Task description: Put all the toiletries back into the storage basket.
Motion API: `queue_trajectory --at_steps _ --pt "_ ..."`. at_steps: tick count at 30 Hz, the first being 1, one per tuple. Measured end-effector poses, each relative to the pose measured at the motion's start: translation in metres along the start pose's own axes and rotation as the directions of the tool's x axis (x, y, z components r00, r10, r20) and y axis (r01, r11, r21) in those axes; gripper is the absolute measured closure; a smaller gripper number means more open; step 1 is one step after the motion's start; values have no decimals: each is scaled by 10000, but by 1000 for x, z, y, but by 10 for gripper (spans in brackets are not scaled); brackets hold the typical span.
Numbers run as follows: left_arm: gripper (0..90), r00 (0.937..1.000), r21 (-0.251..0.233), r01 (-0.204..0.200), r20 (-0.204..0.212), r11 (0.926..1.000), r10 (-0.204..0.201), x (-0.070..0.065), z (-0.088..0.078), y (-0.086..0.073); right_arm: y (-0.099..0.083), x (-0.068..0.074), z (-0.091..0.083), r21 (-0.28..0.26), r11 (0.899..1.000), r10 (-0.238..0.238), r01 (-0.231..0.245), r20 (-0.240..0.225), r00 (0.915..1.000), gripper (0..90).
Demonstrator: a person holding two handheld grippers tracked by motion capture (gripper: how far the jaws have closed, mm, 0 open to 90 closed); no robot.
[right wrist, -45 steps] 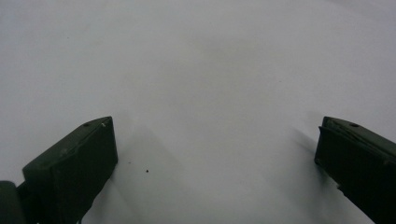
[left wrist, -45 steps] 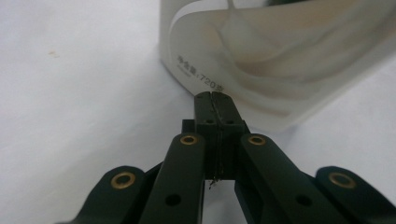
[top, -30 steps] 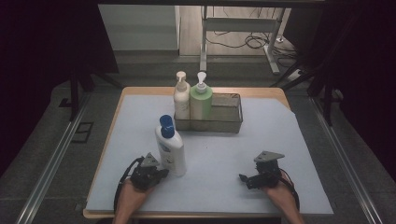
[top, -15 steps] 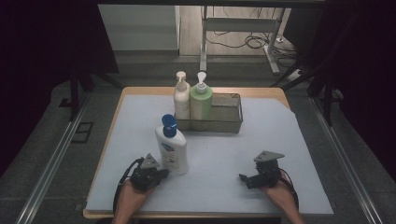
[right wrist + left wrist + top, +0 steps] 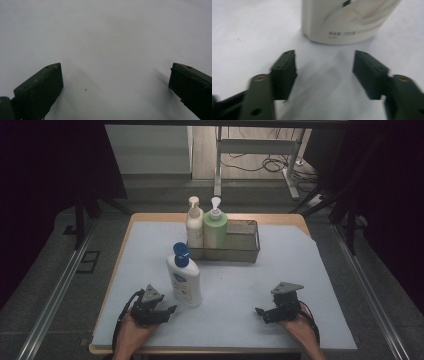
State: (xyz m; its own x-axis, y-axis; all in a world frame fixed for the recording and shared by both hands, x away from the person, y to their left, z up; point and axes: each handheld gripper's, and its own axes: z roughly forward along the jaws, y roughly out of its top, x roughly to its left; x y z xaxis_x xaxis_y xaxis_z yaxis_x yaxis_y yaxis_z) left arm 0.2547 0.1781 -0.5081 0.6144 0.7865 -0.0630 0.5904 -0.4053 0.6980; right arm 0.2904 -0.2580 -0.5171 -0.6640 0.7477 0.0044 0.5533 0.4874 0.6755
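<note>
The white lotion bottle (image 5: 185, 281) with a blue cap stands upright on the tabletop (image 5: 235, 295), just ahead of the left gripper (image 5: 324, 65), whose jaws have just been opening and hold nothing. Its small label print is unreadable. The right gripper (image 5: 263, 312) rests apart, jaws wide, empty.

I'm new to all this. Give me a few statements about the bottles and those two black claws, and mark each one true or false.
1. The white lotion bottle with the blue cap stands upright on the pale blue mat. True.
2. The left gripper clamps that bottle. False: its jaws have just been opening, with nothing between them; the bottle stands beyond their tips.
3. Two pump bottles, cream and green, stand in the wire basket. True.
4. The right gripper holds a bottle. False: its jaws are open over bare mat.
</note>
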Motion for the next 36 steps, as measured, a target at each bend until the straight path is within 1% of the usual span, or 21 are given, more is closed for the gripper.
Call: queue_trajectory --at_steps 1,3,4,7,8,10,12,13,14,15,16,17,20,21,23,24,27,29,31,36 --pt "288 9998 43 170 -140 9998 -169 2 0 -2 1 1 -1 -9 10000 -71 71 -14 10000 0" --pt "224 9996 52 192 -203 9998 -191 3 0 -2 2 2 -2 -35 9999 -112 112 -13 9999 0" --pt "224 9995 73 211 -247 9998 -209 5 0 -3 3 2 -3 -33 9999 -150 150 -88 9998 0" --pt "131 9987 123 315 -401 9994 -310 8 0 -5 5 7 -5 -108 9993 -356 353 -257 9990 0" --pt "127 9979 91 428 -483 9990 -423 9 0 -6 6 7 -6 -153 9992 -361 357 -273 9990 0" --pt "126 9980 109 400 -501 9991 -394 11 0 -7 7 8 -7 -180 9991 -384 378 -330 9987 0" --pt "122 9979 111 434 -482 9990 -428 12 0 -9 9 10 -9 -285 9986 -460 451 -346 9983 0" --pt "122 9976 77 512 -480 9987 -507 13 0 -9 11 12 -11 -354 9982 -492 478 -371 9981 0" --pt "122 9972 109 484 -567 9988 -477 15 1 -11 13 14 -12 -456 9977 -519 500 -420 9978 0" --pt "122 9972 109 484 -567 9988 -477 15 1 -11 13 14 -12 -456 9977 -519 500 -420 9978 0" --pt "122 9969 143 417 -671 9990 -407 15 2 -12 15 15 -13 -506 9974 -527 504 -461 9975 0" --pt "122 9959 283 284 -862 9992 -258 15 5 -14 17 17 -14 -536 9970 -582 552 -556 9968 0" --pt "121 9961 209 393 -794 9990 -376 16 5 -15 19 20 -14 -519 9968 -643 607 -695 9955 0" --pt "122 9964 257 344 -789 9991 -323 17 4 -15 21 21 -13 -540 9965 -674 636 -720 9951 0" --pt "121 9961 194 395 -798 9990 -379 16 5 -15 25 25 -12 -514 9966 -692 647 -918 9934 0" --pt "121 9961 194 395 -798 9990 -379 16 5 -15 25 25 -12 -514 9966 -692 647 -918 9934 0" --pt "122 9959 172 363 -838 9992 -347 16 5 -16 32 29 -12 -618 9962 -681 614 -1135 9912 0" --pt "121 9959 174 353 -844 9992 -337 16 5 -16 34 31 -13 -636 9961 -680 609 -1169 9908 0" --pt "122 9959 165 373 -827 9992 -358 16 5 -16 40 35 -12 -596 9964 -689 610 -1411 9876 0" --pt "122 9959 159 381 -823 9991 -367 16 5 -16 48 42 -11 -611 9951 -859 778 -1425 9861 0"
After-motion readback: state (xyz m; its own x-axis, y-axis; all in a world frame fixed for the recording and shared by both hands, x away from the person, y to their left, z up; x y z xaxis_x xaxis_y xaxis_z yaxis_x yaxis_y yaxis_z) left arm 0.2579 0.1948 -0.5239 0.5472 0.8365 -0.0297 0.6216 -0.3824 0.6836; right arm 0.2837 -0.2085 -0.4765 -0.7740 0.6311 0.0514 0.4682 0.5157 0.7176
